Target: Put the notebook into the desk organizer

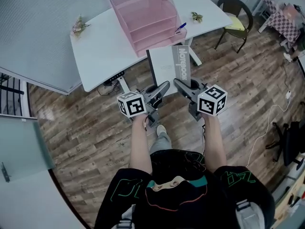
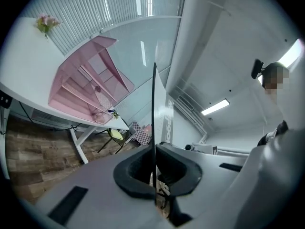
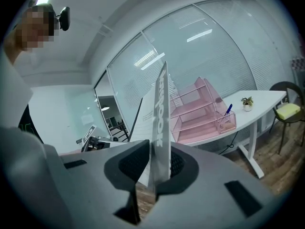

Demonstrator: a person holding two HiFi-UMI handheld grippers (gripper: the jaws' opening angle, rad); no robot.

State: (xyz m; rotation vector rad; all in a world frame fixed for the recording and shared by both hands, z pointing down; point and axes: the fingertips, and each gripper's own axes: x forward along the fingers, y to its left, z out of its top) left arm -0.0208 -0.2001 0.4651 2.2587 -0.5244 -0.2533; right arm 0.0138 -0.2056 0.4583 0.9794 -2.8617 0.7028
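Holding the notebook (image 1: 167,63) with both claws, you have it in the air over the wooden floor (image 1: 81,128), by the near edge of the white counter (image 1: 102,49). Your left claw (image 1: 163,86) is clamped on the notebook's near left part. In the left gripper view the pads pinch a thin sheet that rises edge-on as a dark line. Your right claw (image 1: 180,85) is clamped on the near right part, on the grey strip with printed lettering. In the right gripper view that strip stands upright between the pads, pressed from both sides.

From the head view the notebook's far end overlaps the counter's near edge, but you cannot tell from any view whether it touches the counter.

The pink desk organizer (image 1: 143,20) stands on the counter just beyond the notebook, with its stepped trays open toward you. A blue pen (image 1: 180,27) sits in a small compartment at the organizer's right near corner.

One small plant (image 1: 78,25) rests on the left part of the counter and another plant (image 1: 196,16) on the right. A dark chair (image 1: 236,13) with a yellow cushion stands to the right of the counter.
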